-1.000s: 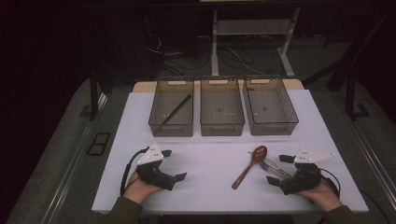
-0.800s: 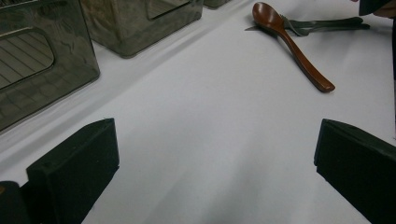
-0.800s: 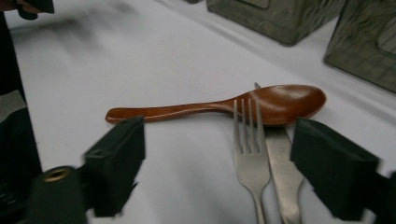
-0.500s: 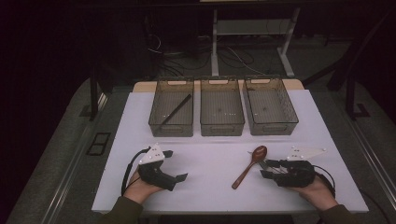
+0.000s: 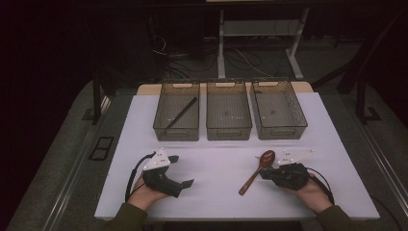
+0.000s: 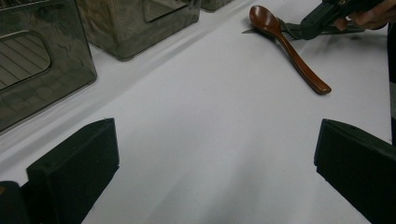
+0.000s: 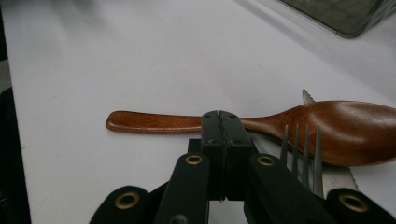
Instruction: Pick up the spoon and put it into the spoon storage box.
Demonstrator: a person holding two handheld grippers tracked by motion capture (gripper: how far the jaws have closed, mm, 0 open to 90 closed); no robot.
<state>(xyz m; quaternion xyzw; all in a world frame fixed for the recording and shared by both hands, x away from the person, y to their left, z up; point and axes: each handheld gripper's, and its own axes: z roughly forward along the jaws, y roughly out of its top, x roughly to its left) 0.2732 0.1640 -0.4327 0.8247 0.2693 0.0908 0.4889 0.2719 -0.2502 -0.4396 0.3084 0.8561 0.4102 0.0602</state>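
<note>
Right tongs [image 7: 219, 116], held low over the white desk [image 5: 216, 163], have just been closing and now stand fully shut, jaws pressed together with nothing between them; their tips touch or nearly touch the neck of the brown wooden spoon [image 7: 299, 126]. Beside them lie a metal fork [image 7: 301, 154] and a serrated knife [image 7: 327, 175], both partly under the spoon's bowl. Left tongs [image 5: 175, 171] rest on the desk with jaws wide apart and empty, well apart from the spoon. Farther back stand 3 clear bins [image 5: 228, 115] in a row; the left one holds a dark stick [image 5: 180, 114].
</note>
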